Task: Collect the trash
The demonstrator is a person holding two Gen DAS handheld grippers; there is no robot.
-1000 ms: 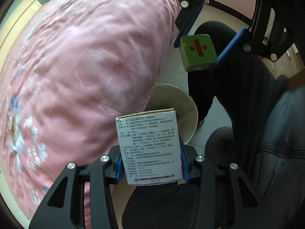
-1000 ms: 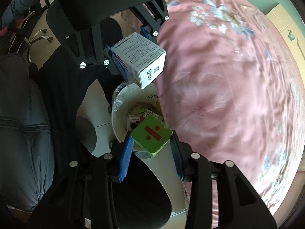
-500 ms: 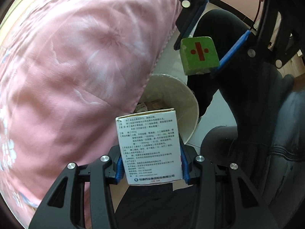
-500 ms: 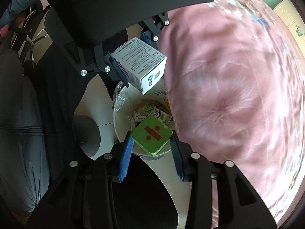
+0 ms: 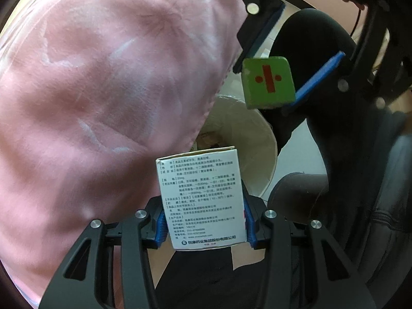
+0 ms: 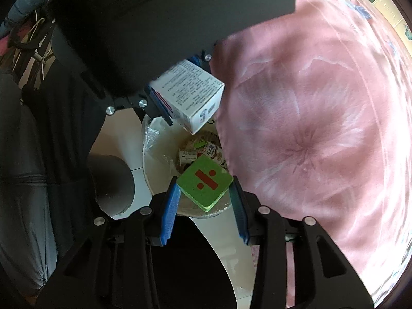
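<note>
Left gripper clamps a white medicine box; right gripper pinches a green block. Both hang over the lined waste bin, already holding cartons. Neither item is dropped yet.

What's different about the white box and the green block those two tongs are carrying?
The medicine box is white, oblong and covered in printed text; the green block is squarer, with only a red division sign. The box sits in the left tongs, the block in the right tongs. Both hang over the trash bin.
</note>
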